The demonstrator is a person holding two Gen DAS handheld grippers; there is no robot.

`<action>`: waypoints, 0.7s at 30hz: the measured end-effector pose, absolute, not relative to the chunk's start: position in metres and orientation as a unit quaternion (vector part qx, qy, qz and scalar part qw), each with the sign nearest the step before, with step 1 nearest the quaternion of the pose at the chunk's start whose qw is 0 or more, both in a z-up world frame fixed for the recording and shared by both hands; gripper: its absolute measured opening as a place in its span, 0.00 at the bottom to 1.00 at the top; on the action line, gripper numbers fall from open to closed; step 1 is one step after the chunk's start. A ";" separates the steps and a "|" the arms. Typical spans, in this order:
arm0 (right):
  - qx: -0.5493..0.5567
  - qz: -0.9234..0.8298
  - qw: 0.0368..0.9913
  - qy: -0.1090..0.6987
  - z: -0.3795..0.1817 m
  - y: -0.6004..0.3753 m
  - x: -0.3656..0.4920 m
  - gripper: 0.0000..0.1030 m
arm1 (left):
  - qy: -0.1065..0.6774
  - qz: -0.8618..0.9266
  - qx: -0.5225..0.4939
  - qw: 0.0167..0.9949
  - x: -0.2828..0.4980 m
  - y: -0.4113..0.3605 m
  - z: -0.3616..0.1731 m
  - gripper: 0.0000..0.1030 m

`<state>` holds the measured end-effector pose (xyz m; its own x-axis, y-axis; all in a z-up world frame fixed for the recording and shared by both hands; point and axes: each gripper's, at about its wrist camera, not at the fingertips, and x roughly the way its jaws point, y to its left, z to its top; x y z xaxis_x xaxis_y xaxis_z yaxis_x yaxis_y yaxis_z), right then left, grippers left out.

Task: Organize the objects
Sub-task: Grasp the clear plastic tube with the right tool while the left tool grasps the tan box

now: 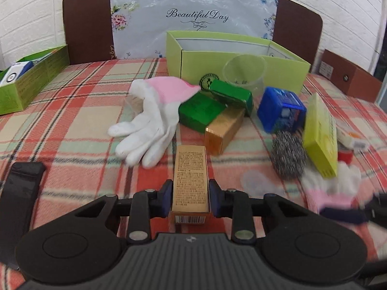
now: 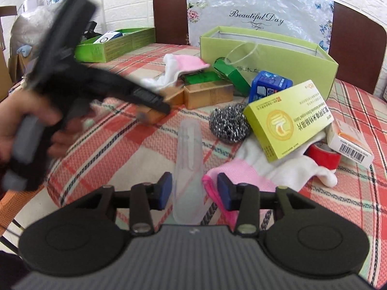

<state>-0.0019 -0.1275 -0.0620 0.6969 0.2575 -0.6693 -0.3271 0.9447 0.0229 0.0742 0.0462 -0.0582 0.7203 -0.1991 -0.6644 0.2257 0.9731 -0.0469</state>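
Observation:
My left gripper (image 1: 191, 193) is shut on a slim gold box (image 1: 191, 176), its blue pads pressed against the box's two long sides just above the plaid cloth. In the right wrist view this gripper appears blurred at the left, held in a hand (image 2: 14, 125). A clear plastic piece (image 2: 189, 145) lies lengthwise between the pads of my right gripper (image 2: 194, 191). That gripper is open, with a gap showing on the right side. A pink-cuffed white glove (image 2: 278, 169) lies just right of it.
A lime open box (image 1: 285, 72) stands at the back, a green tray (image 1: 31, 82) at the far left. Between them lie a white glove (image 1: 147, 125), green boxes (image 1: 200, 111), another gold box (image 1: 225, 125), a blue container (image 1: 280, 111), a steel scourer (image 1: 287, 154), a yellow-green carton (image 1: 319, 140), and red tape (image 2: 321, 154).

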 end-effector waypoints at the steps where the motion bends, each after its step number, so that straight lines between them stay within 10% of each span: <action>1: -0.048 0.160 0.921 0.353 -0.061 -0.127 -0.001 0.45 | 0.354 -0.112 0.020 0.928 0.067 0.049 -0.057 0.32; 21: -0.067 0.187 0.910 0.363 -0.074 -0.109 0.015 0.37 | 0.366 -0.098 0.021 0.925 0.069 0.051 -0.066 0.33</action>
